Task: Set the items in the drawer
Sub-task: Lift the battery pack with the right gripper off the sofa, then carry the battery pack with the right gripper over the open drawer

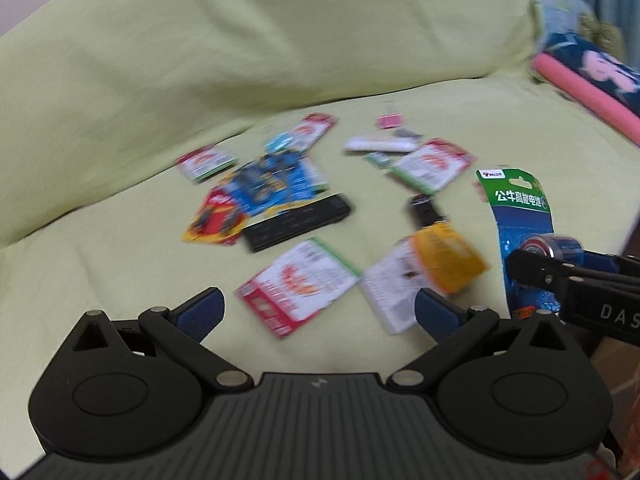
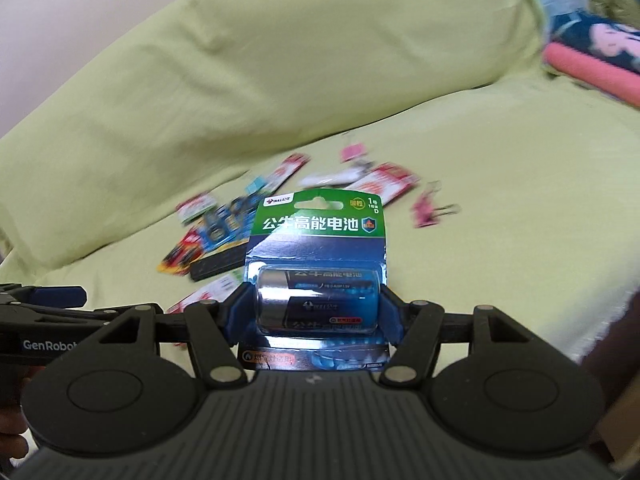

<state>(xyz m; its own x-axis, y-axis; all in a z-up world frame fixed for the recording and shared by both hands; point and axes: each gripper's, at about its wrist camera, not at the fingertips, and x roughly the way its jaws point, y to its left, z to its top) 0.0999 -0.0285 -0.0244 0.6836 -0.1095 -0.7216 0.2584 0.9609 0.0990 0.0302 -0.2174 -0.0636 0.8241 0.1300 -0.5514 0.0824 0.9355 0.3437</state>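
My right gripper (image 2: pixel 316 304) is shut on a green-and-blue battery blister pack (image 2: pixel 318 240), its pads squeezing the D cell in the bubble and holding the card upright above the bed. The left wrist view shows the same pack (image 1: pixel 520 208) at the right, clamped by the right gripper (image 1: pixel 532 264). My left gripper (image 1: pixel 320 312) hangs open over the bed, nothing between its blue pads. Below it lie a red-and-white packet (image 1: pixel 296 288), an orange-and-white packet (image 1: pixel 424 276) and a black remote (image 1: pixel 298 222). No drawer is in view.
Several more packets, a white stick (image 1: pixel 380 145) and pink clips (image 2: pixel 428 204) lie scattered on the yellow-green sheet (image 1: pixel 120 260). A big pillow (image 1: pixel 260 28) rises behind them. A pink-and-navy cushion (image 1: pixel 592 84) sits at the far right.
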